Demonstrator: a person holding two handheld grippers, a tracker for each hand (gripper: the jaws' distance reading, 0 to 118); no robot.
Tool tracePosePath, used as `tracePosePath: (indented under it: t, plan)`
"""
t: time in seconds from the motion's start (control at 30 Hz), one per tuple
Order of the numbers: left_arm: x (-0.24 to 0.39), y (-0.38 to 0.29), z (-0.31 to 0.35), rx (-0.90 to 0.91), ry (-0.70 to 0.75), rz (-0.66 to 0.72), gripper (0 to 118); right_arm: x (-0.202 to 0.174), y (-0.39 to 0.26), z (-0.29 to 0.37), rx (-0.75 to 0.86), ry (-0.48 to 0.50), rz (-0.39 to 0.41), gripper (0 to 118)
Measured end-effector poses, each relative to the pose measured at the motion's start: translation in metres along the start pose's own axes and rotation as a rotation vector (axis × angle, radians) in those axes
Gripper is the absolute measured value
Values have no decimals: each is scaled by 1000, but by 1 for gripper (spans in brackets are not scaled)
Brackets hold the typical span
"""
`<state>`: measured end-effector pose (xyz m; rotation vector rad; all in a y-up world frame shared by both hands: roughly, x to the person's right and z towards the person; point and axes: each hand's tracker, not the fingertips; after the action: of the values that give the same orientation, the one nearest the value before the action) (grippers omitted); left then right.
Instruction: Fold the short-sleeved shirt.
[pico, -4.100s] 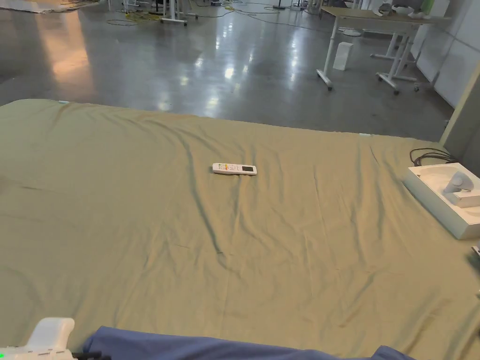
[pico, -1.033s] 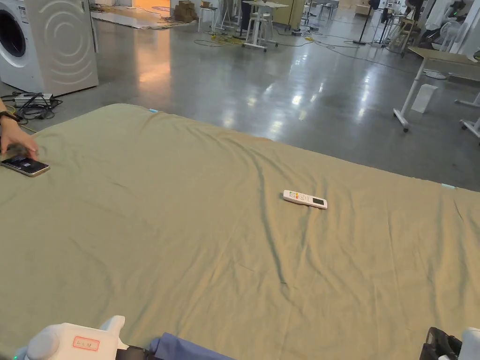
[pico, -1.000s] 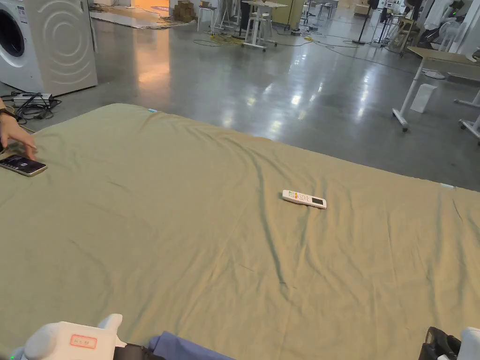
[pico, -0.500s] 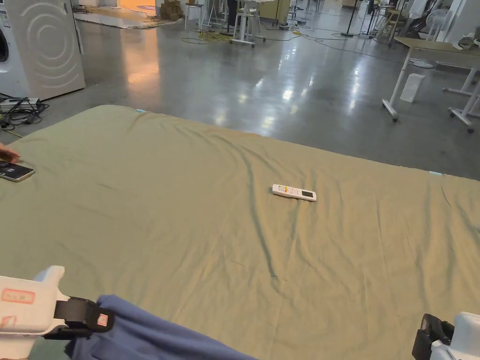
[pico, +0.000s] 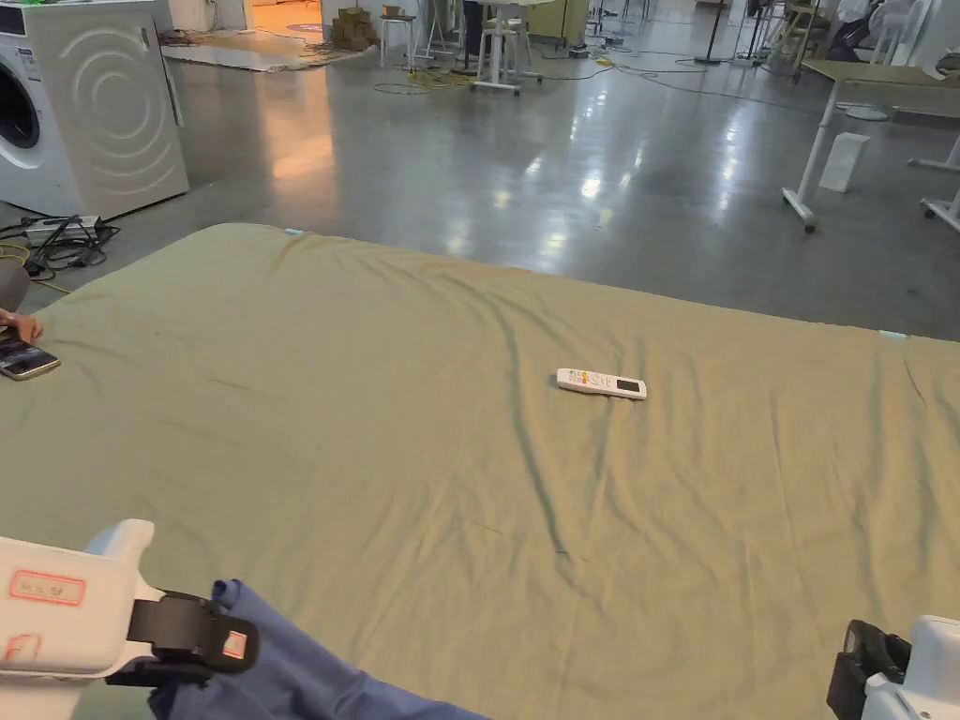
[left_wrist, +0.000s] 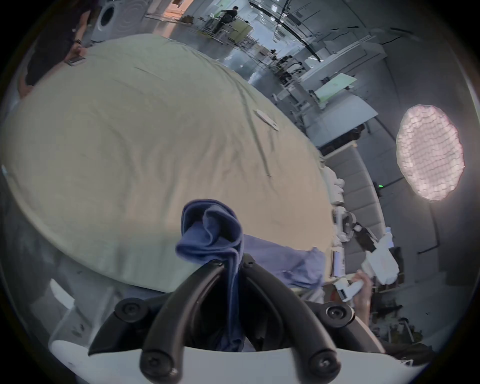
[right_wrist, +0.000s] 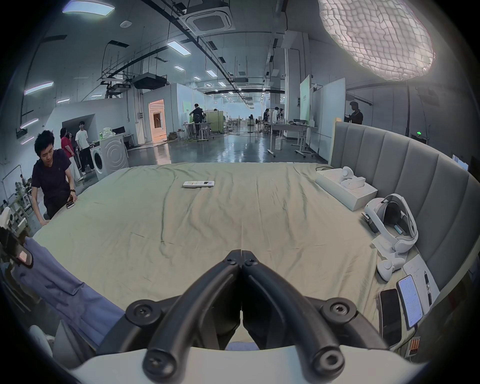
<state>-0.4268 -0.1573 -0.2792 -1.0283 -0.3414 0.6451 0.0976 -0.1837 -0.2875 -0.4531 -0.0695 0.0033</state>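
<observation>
A wide bed (pico: 375, 422) under an olive-green sheet takes up most of the space, with a grey padded headboard (right_wrist: 405, 166) along one side. The blue short-sleeved shirt (left_wrist: 215, 233) hangs bunched over the near edge of the bed, one end lifted. The left gripper (left_wrist: 233, 262) has its jaws closed on a gathered fold of that shirt. The right gripper (right_wrist: 241, 256) hangs over the near edge with its jaws pressed together, nothing between them. A white headset (right_wrist: 392, 220) lies by the headboard, and a white remote (pico: 601, 382) sits mid-sheet, well apart from the shirt.
</observation>
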Motion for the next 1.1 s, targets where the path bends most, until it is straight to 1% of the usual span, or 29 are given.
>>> tracePosePath:
  t: [0.03, 0.1, 0.2, 0.27, 0.33, 0.43, 0.47, 0.5, 0.63, 0.73, 0.83, 0.9, 1.0, 1.03, 1.1]
  plan:
    - [-2, 2, -7, -11, -25, -4, 7, 1, -1, 0, 0, 0, -1, 0]
    - [18, -3, -22, -43, -63, -21, 7, 4, -3, 1, -5, 0, -5, 0]
    - [34, -7, -53, -90, -88, -59, 7, 9, -6, 2, -11, -5, -17, 0]
    - [47, -11, -81, -156, -106, -77, 7, 14, -9, 3, -13, -13, -27, 0]
    - [63, -24, -114, -179, -93, -66, 7, 19, -11, 5, -15, -21, -35, 0]
    - [74, -36, -163, -231, -121, -42, 7, 28, -14, 7, -18, -37, -44, 0]
    - [78, -41, -181, -268, -95, -48, 7, 31, -15, 8, -20, -42, -47, 0]
    - [79, -44, -194, -286, -78, -85, 7, 34, -16, 9, -21, -47, -49, 0]
    - [88, -68, -244, -364, 26, -58, 7, 45, -18, 13, -32, -72, -60, 0]
    - [92, -81, -255, -384, 87, -107, 7, 51, -20, 15, -41, -87, -64, 0]
    - [92, -82, -254, -368, 90, -104, 8, 54, -23, 16, -47, -96, -65, 0]
    - [92, -82, -254, -357, 97, -96, 14, 54, -23, 15, -52, -98, -66, 0]
    - [94, -78, -252, -350, 96, -81, 36, 52, -25, 14, -57, -92, -71, 0]
    - [94, -78, -248, -346, 88, -73, 40, 51, -25, 14, -58, -88, -73, 0]
    - [94, -75, -237, -324, 47, -55, 40, 49, -25, 14, -58, -83, -70, 0]
